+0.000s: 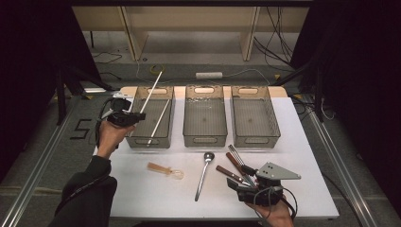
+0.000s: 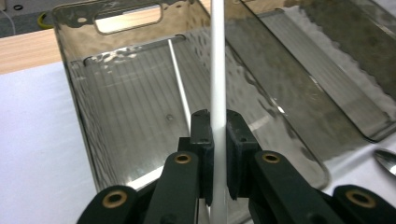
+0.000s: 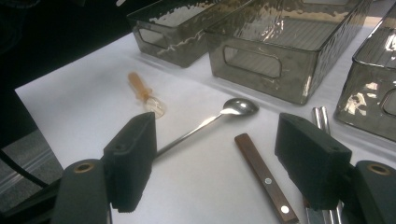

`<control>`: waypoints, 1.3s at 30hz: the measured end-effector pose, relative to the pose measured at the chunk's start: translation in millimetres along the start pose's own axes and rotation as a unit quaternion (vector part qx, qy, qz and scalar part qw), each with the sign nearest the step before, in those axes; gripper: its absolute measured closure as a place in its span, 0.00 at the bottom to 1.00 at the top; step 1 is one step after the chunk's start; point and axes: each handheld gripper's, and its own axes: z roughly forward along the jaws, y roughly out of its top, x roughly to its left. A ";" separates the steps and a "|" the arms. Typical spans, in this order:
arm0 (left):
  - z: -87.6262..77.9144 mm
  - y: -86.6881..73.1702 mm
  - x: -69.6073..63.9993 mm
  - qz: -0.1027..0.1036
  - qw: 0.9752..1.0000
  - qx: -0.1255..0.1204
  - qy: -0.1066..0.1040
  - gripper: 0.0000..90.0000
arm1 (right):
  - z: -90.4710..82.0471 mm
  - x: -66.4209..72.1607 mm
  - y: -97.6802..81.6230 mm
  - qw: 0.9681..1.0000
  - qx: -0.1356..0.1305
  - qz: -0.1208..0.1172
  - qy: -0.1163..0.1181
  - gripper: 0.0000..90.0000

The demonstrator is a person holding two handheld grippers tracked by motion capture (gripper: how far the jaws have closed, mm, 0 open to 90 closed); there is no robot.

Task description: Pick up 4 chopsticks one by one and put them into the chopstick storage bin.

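Claw [image 2: 218,154] on the left clenches a white chopstick [image 2: 217,70], which rises steeply over the leftmost grey bin [image 1: 135,101] at upper left of the high view; a second chopstick [image 1: 158,122] lies inside that bin. Right claw [image 3: 224,163] stands released low at lower right, above the desk [image 1: 142,194], near a wooden-handled knife [image 3: 261,175] and a metal spoon [image 3: 219,116].

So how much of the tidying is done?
One white chopstick already lies in the left bin. The left gripper has its fingers shut on a second chopstick over that bin. The metal spoon, plastic spoon and wood-handled cutlery wait on the table; the other two bins look empty.
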 end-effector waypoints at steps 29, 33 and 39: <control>42.3 -8.8 18.1 -0.043 0.998 0.016 0.035 0.92 | 2.2 1.0 0.2 1.000 0.000 0.001 0.008 0.34; 47.7 -11.3 17.1 -0.050 0.998 0.026 0.034 0.92 | 2.1 1.2 0.0 1.000 0.000 0.000 0.011 0.34; 52.0 -12.8 16.6 -0.060 0.997 0.032 0.037 0.91 | 2.3 2.0 0.2 1.000 0.002 -0.003 0.012 0.34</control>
